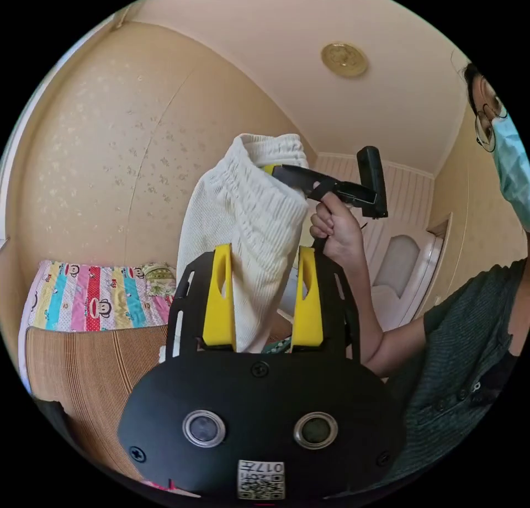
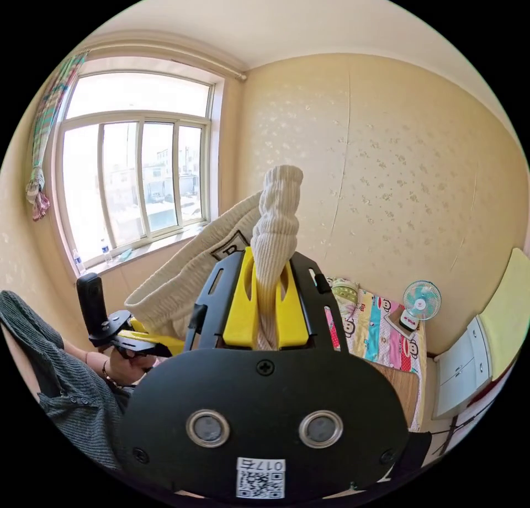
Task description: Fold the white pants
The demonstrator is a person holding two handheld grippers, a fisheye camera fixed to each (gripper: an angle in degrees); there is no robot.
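The white ribbed pants [image 1: 243, 221] hang in the air by their elastic waistband. In the right gripper view my right gripper [image 2: 268, 259] is shut on a bunched fold of the pants [image 2: 273, 226], which rises between its yellow jaws. In the left gripper view that same right gripper [image 1: 273, 170] pinches the top of the waistband, with a hand [image 1: 337, 226] on its handle. My left gripper [image 1: 265, 251] is open, its jaws standing wide apart with the hanging cloth between them. Seen in the right gripper view, the left gripper [image 2: 146, 337] sits under the waistband's lower edge.
A bed with a colourful cartoon sheet [image 1: 94, 303] and a woven mat [image 1: 88, 375] lies below. A window [image 2: 138, 171], a small fan [image 2: 420, 303] and a white cabinet [image 2: 461, 370] line the walls. The person's torso [image 1: 464, 353] is close on one side.
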